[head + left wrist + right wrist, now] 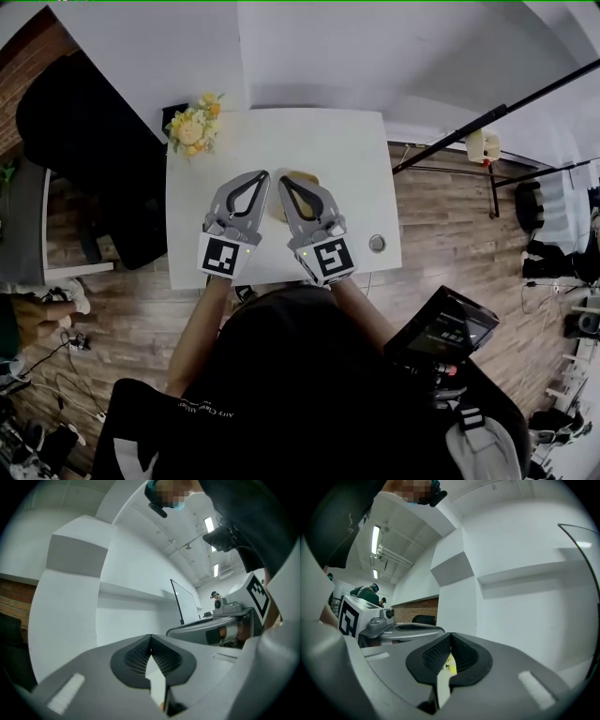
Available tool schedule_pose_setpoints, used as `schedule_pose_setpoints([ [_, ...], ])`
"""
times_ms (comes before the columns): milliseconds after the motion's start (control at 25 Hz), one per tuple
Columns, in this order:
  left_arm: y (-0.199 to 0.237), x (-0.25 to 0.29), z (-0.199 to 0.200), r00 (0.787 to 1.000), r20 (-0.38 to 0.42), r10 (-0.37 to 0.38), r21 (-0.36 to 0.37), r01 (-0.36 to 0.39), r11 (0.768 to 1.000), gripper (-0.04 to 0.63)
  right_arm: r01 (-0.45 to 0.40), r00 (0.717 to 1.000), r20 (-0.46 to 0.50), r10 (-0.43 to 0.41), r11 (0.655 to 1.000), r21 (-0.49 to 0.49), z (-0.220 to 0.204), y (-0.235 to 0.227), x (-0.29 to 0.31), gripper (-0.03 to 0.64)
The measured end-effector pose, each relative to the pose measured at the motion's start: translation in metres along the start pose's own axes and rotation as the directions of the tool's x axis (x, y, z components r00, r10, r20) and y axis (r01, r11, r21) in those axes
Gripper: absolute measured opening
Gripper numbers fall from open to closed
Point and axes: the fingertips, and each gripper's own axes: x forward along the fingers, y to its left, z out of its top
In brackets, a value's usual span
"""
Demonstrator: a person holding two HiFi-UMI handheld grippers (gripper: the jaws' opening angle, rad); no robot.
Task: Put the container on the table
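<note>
- Container, I'm guessing, is the tan thing on the white table, right between both gripper tips, about equally near each.
- Left gripper and right gripper: jaws pressed together, nothing held.

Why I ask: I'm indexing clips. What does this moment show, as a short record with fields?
table: white, seen from above
flowers: yellow bunch at the table's far left corner
tan round thing: on the table, mostly hidden behind the gripper tips; may be the container
small round metal thing: on the table near its right edge
left gripper: fingers shut, nothing held, over the table
right gripper: fingers shut, nothing held, beside the left one
</note>
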Motion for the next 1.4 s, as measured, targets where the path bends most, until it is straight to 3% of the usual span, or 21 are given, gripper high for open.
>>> schedule_pose_setpoints([
  [920,-0.001,-0.009,-0.018,1.0,-0.021,0.014,-0.022,-0.015,1.0,0.002,-0.055,0.996,-0.074,0.054,0.998,-0.009,-0.018,0.008,0.002,0.011],
  [1400,-0.006,-0.016,-0.028,0.997,-0.069,0.024,-0.027,-0.026,0.999,0.002,-0.065,0.992,-0.108,0.064,0.998,-0.012,-0.029,0.011,-0.003,0.011],
])
